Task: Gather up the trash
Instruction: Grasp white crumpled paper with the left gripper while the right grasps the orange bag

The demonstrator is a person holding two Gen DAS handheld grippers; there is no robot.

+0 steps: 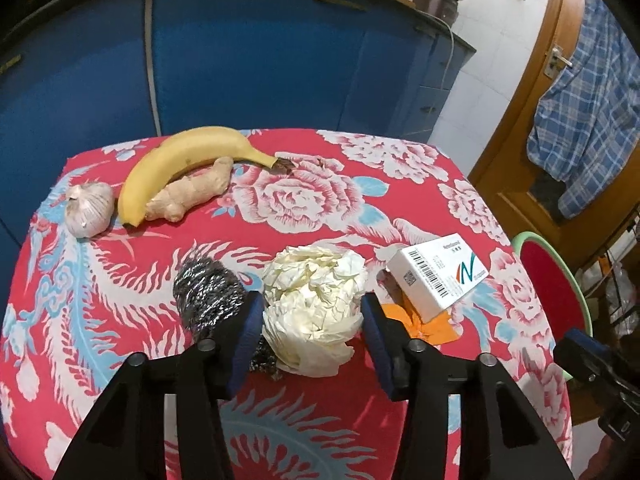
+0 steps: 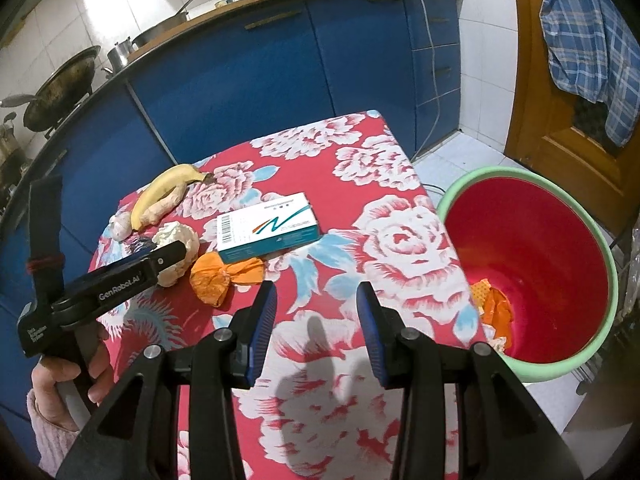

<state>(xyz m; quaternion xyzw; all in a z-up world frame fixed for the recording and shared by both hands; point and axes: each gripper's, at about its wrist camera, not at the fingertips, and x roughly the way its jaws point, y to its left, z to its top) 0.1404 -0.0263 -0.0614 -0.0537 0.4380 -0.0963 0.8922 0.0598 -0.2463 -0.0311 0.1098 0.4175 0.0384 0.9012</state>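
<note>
I am seeing the paper wad (image 1: pixel 314 312) sitting on the bench (image 1: pixel 400 168), between the fingers of the left tongs (image 1: pixel 312 344). The scrubber (image 1: pixel 208 298) is lying just left of it, the box (image 1: pixel 438 278) to its right, resting on a wrapper (image 1: pixel 436 330). Behind, the garlic (image 1: pixel 89 209), banana (image 1: pixel 180 160) and ginger (image 1: pixel 188 192) are lying together. The bucket (image 2: pixel 592 248) is standing beside the bench on the right, scraps (image 2: pixel 494 308) lying in it.

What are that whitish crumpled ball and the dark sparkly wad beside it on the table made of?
The crumpled ball looks like thin tissue or paper: matte cream, with soft creases and folds. The sparkly wad looks like a steel-wool scourer: tangled silvery strands with glints of light, though metallic plastic cannot be ruled out.
</note>
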